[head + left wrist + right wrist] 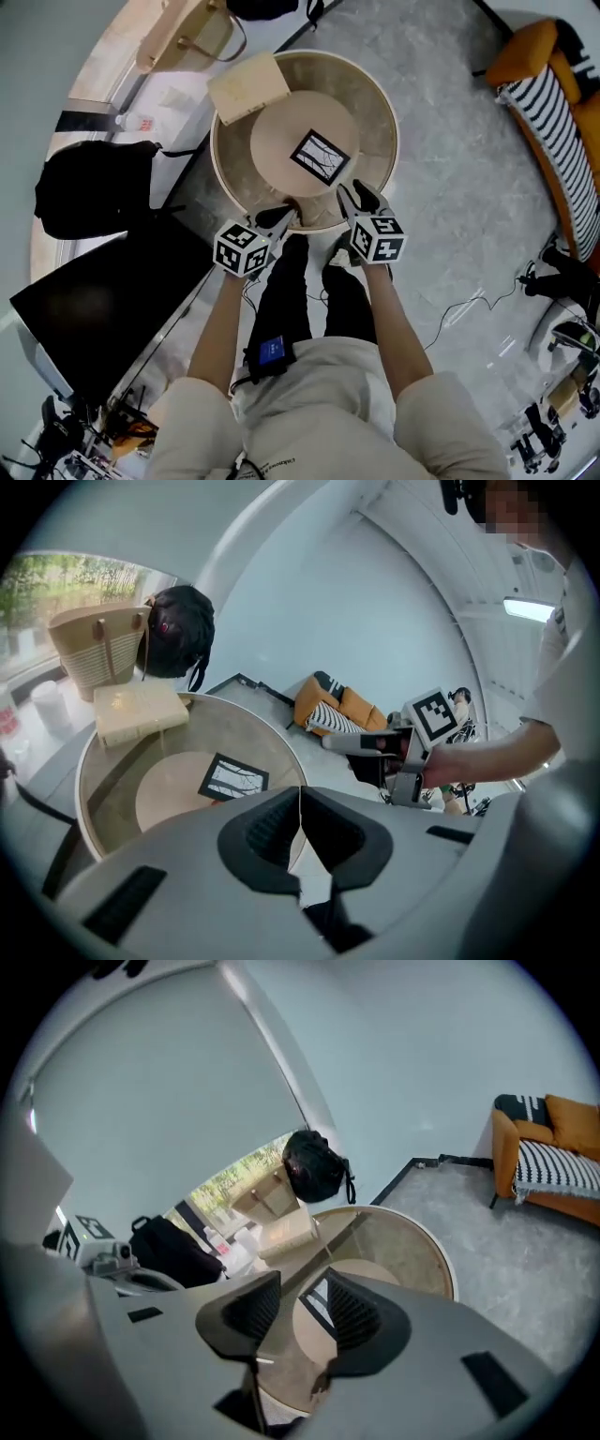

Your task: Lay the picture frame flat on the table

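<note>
The person wears a beige shirt (330, 417) and black trousers (282, 298).

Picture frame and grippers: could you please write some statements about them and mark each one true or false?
1. The picture frame lies flat on the round table. True.
2. The left gripper holds the frame. False: its fingers are shut on nothing.
3. The right gripper has its fingers apart and empty. True.
4. The beige box lies on top of the frame. False: it lies apart from it, at the table's rim.
</note>
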`<state>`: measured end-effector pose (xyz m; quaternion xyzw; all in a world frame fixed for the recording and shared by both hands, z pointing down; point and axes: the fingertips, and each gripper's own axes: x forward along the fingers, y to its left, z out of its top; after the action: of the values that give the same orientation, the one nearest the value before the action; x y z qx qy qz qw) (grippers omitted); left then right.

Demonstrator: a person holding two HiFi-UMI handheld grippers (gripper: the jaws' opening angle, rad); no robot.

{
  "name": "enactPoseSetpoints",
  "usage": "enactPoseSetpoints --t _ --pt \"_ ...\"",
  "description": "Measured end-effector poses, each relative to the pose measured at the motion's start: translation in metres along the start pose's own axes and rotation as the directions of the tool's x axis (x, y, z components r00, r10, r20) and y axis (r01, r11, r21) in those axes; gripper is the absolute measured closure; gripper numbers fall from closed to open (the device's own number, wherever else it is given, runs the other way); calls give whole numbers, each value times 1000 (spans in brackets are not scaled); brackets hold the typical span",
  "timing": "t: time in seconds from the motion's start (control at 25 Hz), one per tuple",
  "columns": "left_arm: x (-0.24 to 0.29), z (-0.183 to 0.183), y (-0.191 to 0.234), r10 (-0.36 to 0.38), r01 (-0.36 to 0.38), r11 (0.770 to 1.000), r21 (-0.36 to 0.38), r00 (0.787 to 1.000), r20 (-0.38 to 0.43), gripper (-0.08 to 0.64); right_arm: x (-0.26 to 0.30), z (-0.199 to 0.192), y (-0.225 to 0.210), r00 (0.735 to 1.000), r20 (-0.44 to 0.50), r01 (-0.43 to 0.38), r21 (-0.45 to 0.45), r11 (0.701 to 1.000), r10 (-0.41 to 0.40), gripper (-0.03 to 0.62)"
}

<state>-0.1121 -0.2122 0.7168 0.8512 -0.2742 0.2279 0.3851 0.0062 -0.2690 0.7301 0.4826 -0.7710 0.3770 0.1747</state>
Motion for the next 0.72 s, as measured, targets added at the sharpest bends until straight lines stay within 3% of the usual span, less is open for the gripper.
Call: enactPoseSetpoints --t 0.2,0.32,0.52,0.72 --pt "-45 22 -73 57 -55 995 78 998 -21 535 -87 44 35 996 59 -63 2 998 63 422" --pt "-64 44 -110 83 -86 990 108 996 31 534 -126 56 51 995 59 -79 -37 996 81 422" --pt "-85 66 -145 138 -152 984 93 980 141 534 -172 53 73 994 24 -107 -122 987 111 422" --pt "-100 82 -176 236 -250 967 37 945 225 534 -204 33 82 989 -25 -147 -223 964 145 422"
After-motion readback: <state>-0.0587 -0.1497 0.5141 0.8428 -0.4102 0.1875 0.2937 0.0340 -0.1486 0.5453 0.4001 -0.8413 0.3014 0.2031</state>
